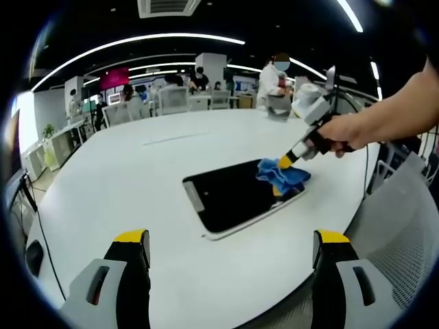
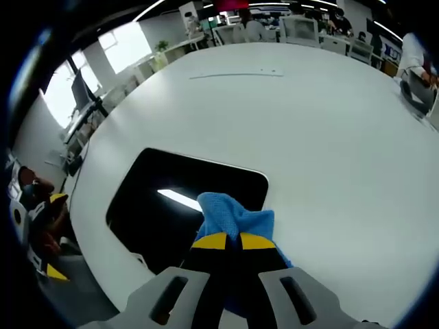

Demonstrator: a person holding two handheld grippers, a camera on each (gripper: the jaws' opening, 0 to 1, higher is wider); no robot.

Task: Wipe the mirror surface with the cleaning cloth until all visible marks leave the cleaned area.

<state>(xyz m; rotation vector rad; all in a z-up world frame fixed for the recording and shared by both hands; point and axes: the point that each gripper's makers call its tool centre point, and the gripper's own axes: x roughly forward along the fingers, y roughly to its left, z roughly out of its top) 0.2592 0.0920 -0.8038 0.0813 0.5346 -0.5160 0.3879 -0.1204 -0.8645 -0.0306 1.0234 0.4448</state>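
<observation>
Our right gripper [image 2: 226, 240] with yellow-tipped jaws closed together on the blue cleaning cloth [image 2: 233, 216], cloth bunched just ahead of our jaw tips, resting on the dark mirror [image 2: 158, 205], mirror lying flat on the white table [image 2: 329, 137] beyond

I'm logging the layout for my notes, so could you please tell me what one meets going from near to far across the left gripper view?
Left gripper fingers → mirror on the white table → blue cloth held by the right gripper → white chairs beyond the table.
</observation>
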